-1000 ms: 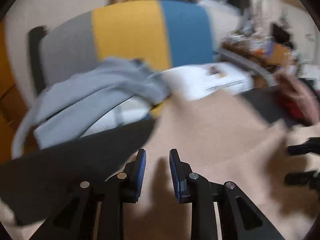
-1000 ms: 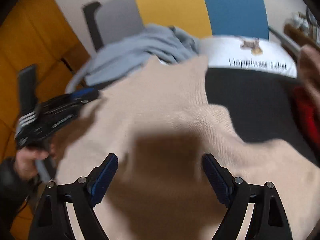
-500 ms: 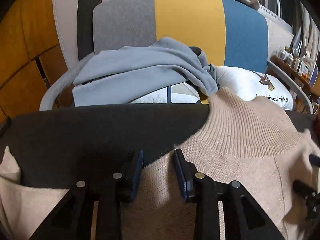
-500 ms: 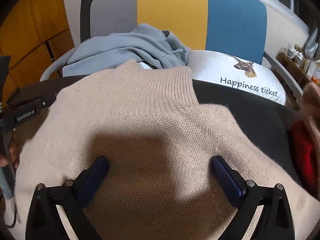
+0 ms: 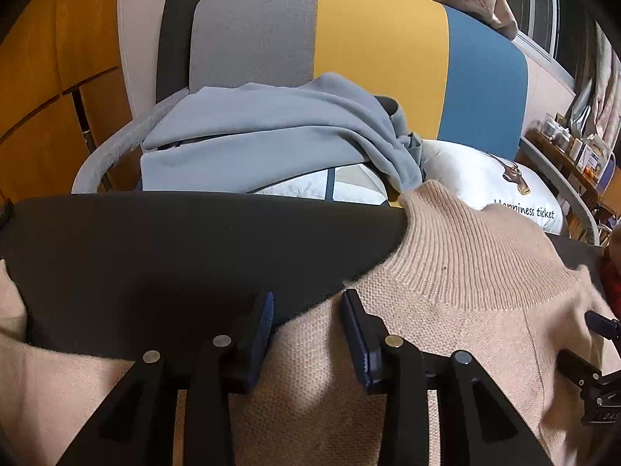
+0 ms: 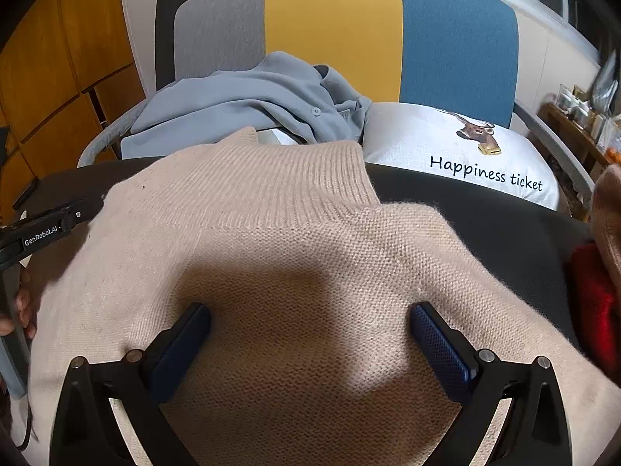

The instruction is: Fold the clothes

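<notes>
The beige knitted sweater with a ribbed high collar (image 6: 310, 256) now lies spread on the dark bench (image 5: 194, 248), where a second ago it was a blurred, bunched heap, so the laying-out looks finished and the folding proper can probably begin. The left gripper (image 5: 306, 334) has just been opening its jaws; they stand partly apart over the sweater's left shoulder edge, with knit between them but no pad pressing on it. The right gripper (image 6: 310, 334) has its jaws spread as wide as they go, straddling the chest below the collar and pinching nothing. The collar points away, towards the grey, yellow and blue striped chair back (image 6: 333, 31). Beyond the bench lie a pale blue-grey buttoned garment (image 6: 248, 108) and a white cushion printed with a deer (image 6: 458, 147).
</notes>
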`<state>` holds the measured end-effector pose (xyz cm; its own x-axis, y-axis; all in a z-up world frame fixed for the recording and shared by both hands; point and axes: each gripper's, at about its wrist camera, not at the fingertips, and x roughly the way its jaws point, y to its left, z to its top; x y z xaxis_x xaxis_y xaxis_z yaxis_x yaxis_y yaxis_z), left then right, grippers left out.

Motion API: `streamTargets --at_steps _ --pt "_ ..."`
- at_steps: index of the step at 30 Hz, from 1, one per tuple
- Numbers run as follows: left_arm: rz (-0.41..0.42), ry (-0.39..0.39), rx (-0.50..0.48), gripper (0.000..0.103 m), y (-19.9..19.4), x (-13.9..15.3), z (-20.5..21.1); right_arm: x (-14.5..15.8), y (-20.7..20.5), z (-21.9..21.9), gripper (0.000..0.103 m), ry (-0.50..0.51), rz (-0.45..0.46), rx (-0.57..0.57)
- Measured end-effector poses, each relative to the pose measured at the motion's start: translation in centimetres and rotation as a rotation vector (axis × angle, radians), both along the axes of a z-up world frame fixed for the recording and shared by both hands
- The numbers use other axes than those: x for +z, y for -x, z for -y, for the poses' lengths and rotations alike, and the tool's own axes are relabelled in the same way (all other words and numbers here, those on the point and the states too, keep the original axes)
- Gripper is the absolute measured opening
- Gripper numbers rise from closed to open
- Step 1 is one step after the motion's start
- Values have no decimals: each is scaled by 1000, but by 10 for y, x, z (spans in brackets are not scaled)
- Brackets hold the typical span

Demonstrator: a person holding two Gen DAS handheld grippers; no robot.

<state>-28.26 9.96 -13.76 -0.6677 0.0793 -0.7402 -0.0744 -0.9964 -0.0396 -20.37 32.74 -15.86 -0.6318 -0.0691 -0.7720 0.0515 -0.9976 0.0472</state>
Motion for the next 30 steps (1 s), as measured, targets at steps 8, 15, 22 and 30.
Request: streamTargets --at_steps 8,15,22,30 --pt "25 -34 6 42 7 -1 5 3 1 -1 103 -2 13 3" --pt "-73 -70 -10 38 -73 38 25 45 -66 23 103 56 -42 57" --pt "-67 -121 -94 39 -187 40 42 41 -183 42 103 25 -1 16" --pt "36 -93 -51 40 -229 -5 67 9 -262 10 103 36 10 -80"
